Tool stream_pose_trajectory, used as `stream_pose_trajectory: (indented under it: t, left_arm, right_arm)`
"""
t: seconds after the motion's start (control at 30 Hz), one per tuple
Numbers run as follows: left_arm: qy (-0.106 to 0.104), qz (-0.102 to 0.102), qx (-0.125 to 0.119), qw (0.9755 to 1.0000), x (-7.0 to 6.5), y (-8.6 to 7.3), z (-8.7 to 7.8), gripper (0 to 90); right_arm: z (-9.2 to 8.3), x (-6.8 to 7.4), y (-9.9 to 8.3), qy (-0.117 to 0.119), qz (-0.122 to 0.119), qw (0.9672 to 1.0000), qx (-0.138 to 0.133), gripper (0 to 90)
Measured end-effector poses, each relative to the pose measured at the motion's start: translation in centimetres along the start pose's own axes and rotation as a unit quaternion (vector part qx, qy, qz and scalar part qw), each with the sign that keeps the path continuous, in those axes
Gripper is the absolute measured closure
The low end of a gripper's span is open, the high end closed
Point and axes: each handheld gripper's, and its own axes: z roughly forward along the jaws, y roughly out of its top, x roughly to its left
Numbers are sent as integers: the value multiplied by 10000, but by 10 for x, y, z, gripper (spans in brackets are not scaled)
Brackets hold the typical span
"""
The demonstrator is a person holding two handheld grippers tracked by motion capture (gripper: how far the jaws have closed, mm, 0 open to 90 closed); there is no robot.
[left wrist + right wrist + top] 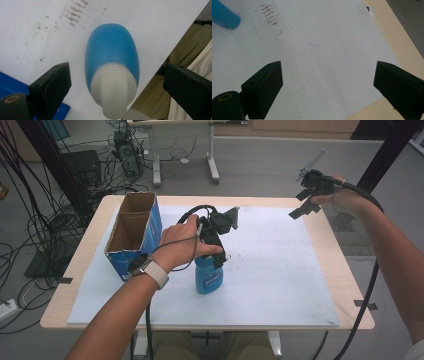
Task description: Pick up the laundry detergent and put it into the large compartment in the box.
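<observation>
A blue bottle [209,279] with a white cap [113,92] stands upright on the white sheet [270,270], near the table's middle. My left gripper [213,258] hangs straight above it, pointing down. In the left gripper view the bottle [111,50] lies between the jaws of the left gripper [117,87], which stand wide open and apart from it on both sides. My right gripper [300,204] is raised over the far right corner, open with nothing in it. In the right gripper view the right gripper [328,87] looks down on bare sheet, the bottle [224,15] at top left.
An open cardboard box [132,227] with blue sides and two compartments stands at the sheet's left. The wooden table edge [357,285] borders the sheet on the right. Faint brown marks [270,17] stain the sheet beside the bottle. Cables and desks lie on the floor beyond.
</observation>
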Motion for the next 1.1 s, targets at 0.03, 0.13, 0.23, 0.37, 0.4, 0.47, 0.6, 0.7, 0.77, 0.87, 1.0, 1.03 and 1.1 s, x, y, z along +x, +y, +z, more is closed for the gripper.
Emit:
stream_pose_trajectory:
  t: [0.03, 0.13, 0.23, 0.37, 0.4, 0.47, 0.6, 0.7, 0.77, 0.87, 1.0, 1.03, 1.1]
  left_arm:
    - [0, 0, 0, 10000, 0, 0, 0, 84]
    - [20, -1, 11, 10000, 0, 0, 1, 84]
    - [13, -7, 14, 10000, 0, 0, 2, 84]
    - [12, -8, 23, 10000, 0, 0, 3, 86]
    - [16, -8, 18, 10000, 0, 0, 3, 86]
    - [19, -16, 7, 10000, 0, 0, 2, 87]
    - [15, -30, 17, 10000, 0, -1, 2, 87]
    - [16, -34, -4, 10000, 1, -1, 2, 87]
    - [23, -38, -8, 10000, 1, -2, 2, 87]
    - [12, -24, -9, 10000, 1, -2, 2, 87]
    - [8, -35, -10, 10000, 1, -2, 1, 87]
    - [8, -35, -10, 10000, 1, -2, 1, 87]
    - [4, -49, -23, 10000, 1, -2, 1, 87]
  right_arm:
    - [0, 0, 0, 0, 0, 10000, 0, 83]
    - [-1, 0, -1, -5, -2, 10000, -17, 83]
    - [-1, 0, -1, -8, 4, 10000, -21, 83]
    - [-1, 0, -2, 1, 20, 10000, -25, 83]
    - [-1, 0, -2, 0, 19, 10000, -22, 83]
    - [-1, 0, -2, 2, 23, 10000, -24, 83]
    - [0, 1, -1, 0, 14, 10000, -32, 83]
    - [0, 1, -1, 4, 13, 10000, -28, 83]
    - [0, 1, 0, 1, 12, 10000, -26, 83]
    - [1, 0, 0, 4, 11, 10000, -20, 83]
    - [1, 1, 1, 20, 21, 10000, -29, 83]
    - [1, 1, 1, 20, 21, 10000, -29, 83]
    - [1, 1, 1, 18, 15, 10000, -35, 83]
